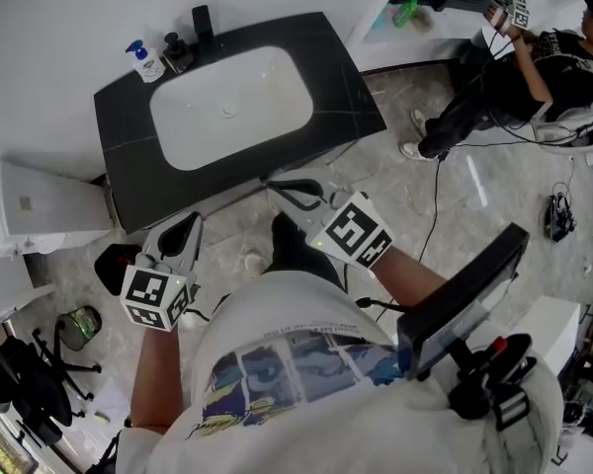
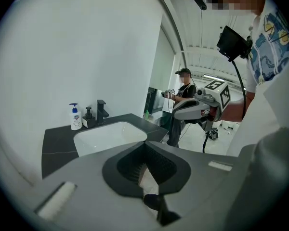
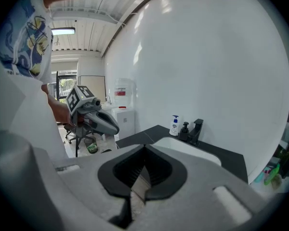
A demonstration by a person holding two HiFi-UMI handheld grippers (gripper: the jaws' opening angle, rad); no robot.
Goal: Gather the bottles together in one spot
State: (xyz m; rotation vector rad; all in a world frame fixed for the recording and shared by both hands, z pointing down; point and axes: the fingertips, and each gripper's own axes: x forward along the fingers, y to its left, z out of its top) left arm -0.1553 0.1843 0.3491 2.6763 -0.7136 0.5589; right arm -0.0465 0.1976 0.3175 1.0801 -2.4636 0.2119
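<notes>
Ribbed fingers (image 2: 131, 165) of left gripper (image 2: 145, 146) and right gripper (image 3: 145, 149) clenched empty near black counter (image 1: 128, 156).

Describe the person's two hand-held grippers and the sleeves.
The left hand-held gripper and right hand-held gripper match: smooth light-grey shells tapering to two jaws lined with ribbed black pads. Each carries a white cube printed with black square markers, left cube, right cube. The person wears a white short-sleeved T-shirt with a blue graphic print; no sleeves reach the forearms.
</notes>
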